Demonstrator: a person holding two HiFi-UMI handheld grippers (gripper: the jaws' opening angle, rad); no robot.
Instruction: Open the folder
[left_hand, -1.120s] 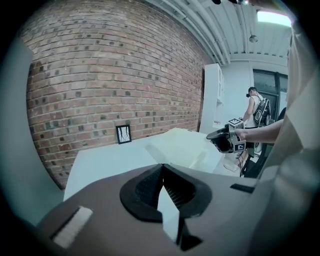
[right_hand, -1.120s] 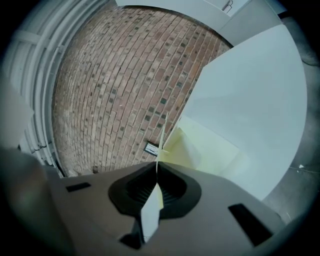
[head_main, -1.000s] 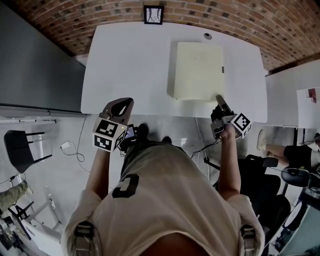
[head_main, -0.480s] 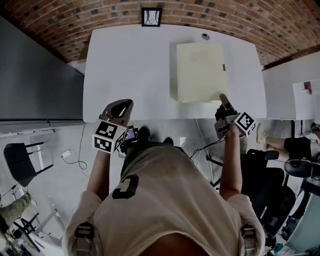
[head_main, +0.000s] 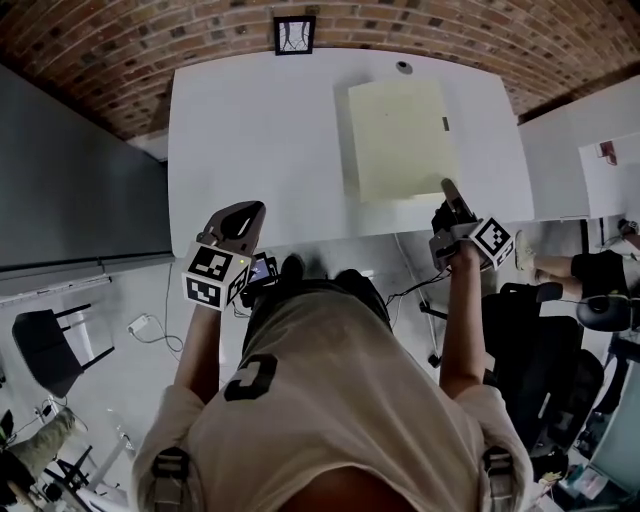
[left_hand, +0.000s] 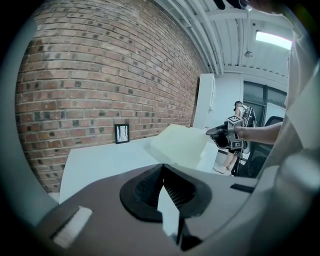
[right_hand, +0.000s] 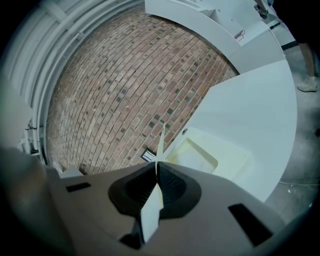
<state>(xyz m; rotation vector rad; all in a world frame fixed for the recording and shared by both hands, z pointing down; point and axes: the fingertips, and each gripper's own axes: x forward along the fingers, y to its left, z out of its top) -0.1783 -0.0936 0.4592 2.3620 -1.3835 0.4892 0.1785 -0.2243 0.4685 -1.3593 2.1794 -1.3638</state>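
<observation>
A pale yellow folder (head_main: 400, 140) lies on the white table (head_main: 250, 130), right of centre. My right gripper (head_main: 447, 187) is at its near right corner, shut on the cover's edge. In the right gripper view the thin cover (right_hand: 161, 142) runs edge-on up from between the right gripper (right_hand: 157, 162) pads, and the folder's lower part (right_hand: 210, 157) lies beneath. The left gripper view shows the folder (left_hand: 177, 145) with its cover tilted up and the right gripper (left_hand: 220, 132) at its corner. My left gripper (head_main: 245, 208) hovers at the table's near edge, left of the folder, shut and holding nothing (left_hand: 162, 165).
A small framed marker (head_main: 293, 34) leans on the brick wall behind the table. A small round fitting (head_main: 403, 67) sits just beyond the folder. A dark office chair (head_main: 545, 350) stands to my right, off the table. A grey panel (head_main: 70, 170) borders the left.
My right gripper has risen a little with the cover's corner in it. My left gripper has drifted slightly along the table's near edge, still shut.
</observation>
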